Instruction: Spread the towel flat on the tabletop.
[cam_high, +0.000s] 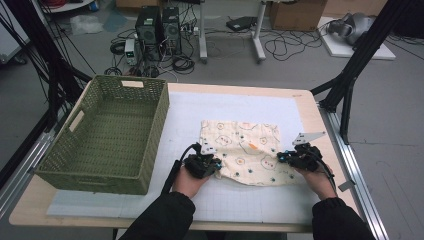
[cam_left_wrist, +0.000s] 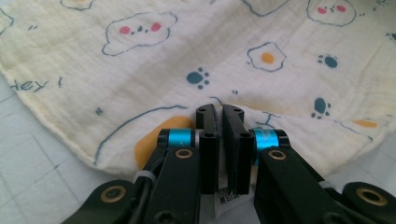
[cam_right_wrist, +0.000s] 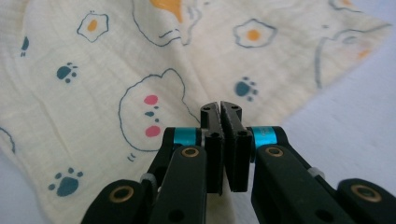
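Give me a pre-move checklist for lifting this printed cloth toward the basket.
1. Left gripper shut on the near edge of the cream cotton cloth with cartoon prints: ok.
2. Right gripper shut on the same cloth's near right edge: ok.
3. Cloth free of other objects on top: ok.
4. Green woven rectangular basket empty and open-topped: ok.
5. Basket sits left of the cloth on the white gridded mat, path between unobstructed: ok.
6. How many cloth layers each grip holds: cannot tell.

"hey !" on cloth (cam_left_wrist: 140, 70), seemingly
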